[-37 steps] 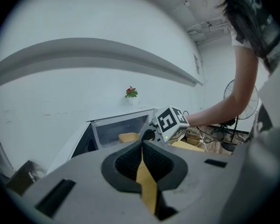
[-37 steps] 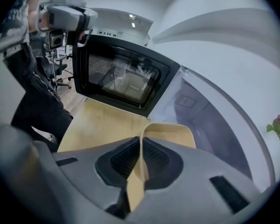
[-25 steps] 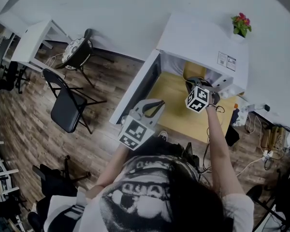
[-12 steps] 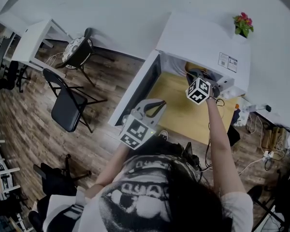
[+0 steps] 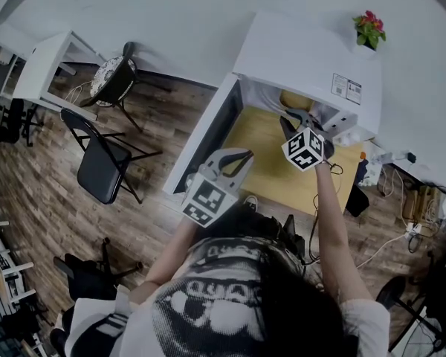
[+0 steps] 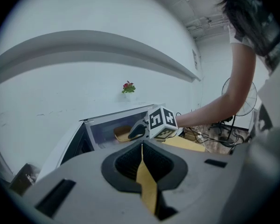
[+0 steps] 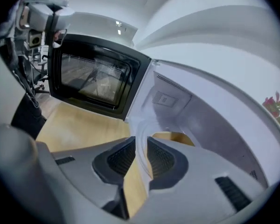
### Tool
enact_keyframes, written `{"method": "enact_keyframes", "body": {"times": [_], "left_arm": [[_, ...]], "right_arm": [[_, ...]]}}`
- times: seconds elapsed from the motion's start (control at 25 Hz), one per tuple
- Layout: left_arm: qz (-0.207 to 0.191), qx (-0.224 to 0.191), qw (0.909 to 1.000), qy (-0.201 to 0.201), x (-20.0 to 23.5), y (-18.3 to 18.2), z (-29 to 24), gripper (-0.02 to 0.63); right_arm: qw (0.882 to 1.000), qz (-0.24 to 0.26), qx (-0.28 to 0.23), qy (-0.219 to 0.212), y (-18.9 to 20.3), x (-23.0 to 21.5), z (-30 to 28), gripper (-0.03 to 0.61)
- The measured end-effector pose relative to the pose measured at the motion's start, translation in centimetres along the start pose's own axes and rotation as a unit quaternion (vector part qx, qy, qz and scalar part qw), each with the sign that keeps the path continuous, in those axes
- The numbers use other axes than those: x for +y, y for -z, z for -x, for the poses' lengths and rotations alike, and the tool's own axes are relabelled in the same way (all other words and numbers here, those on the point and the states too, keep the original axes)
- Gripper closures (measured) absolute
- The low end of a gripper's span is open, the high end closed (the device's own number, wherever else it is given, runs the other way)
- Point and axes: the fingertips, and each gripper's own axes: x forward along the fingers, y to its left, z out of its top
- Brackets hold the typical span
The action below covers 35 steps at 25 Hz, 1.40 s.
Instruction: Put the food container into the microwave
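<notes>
The yellowish food container (image 5: pixel 293 99) lies inside the white microwave (image 5: pixel 305 54), whose door (image 5: pixel 207 134) hangs open to the left. My right gripper (image 5: pixel 293 117) hovers just in front of the cavity mouth, jaws slightly apart and holding nothing. In the right gripper view the container (image 7: pixel 176 137) shows beyond the right gripper (image 7: pixel 141 146). My left gripper (image 5: pixel 241 159) is held back over the table's near edge, shut and empty. In the left gripper view the left gripper (image 6: pixel 142 149) faces the microwave (image 6: pixel 102 125) and the container (image 6: pixel 122 133).
The microwave stands on a yellow wooden table (image 5: pixel 275 173). A small potted plant (image 5: pixel 369 30) sits on the microwave's top. A black folding chair (image 5: pixel 100 162) and a white desk (image 5: pixel 48 62) stand to the left. Cables (image 5: pixel 401 233) lie on the floor at right.
My right gripper reached toward the microwave opening, then drew back a little toward me. The left gripper has stayed where it was.
</notes>
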Motion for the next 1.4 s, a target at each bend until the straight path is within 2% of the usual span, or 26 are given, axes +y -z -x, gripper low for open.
{"method": "enact_keyframes", "body": {"times": [0.36, 0.76, 1.0, 1.4], "left_arm": [[-0.012, 0.003, 0.9994, 0.032, -1.7, 0.1, 0.2, 0.606], [-0.034, -0.006, 0.9956, 0.087, -4.9, 0.9, 3.7, 0.606], [-0.052, -0.011, 0.9931, 0.104, -6.0, 2.7, 8.8, 0.606], [-0.049, -0.031, 0.9921, 0.111, -7.4, 6.0, 17.4, 0.606]], "right_arm": [[0.992, -0.117, -0.038, 0.014, -0.6, 3.9, 5.5, 0.497], [0.967, -0.246, -0.065, 0.033, -2.0, 11.3, 11.6, 0.498], [0.957, -0.275, -0.078, 0.049, -5.0, 16.3, 14.6, 0.499], [0.945, -0.297, -0.111, 0.078, -10.5, 24.4, 19.5, 0.499]]}}
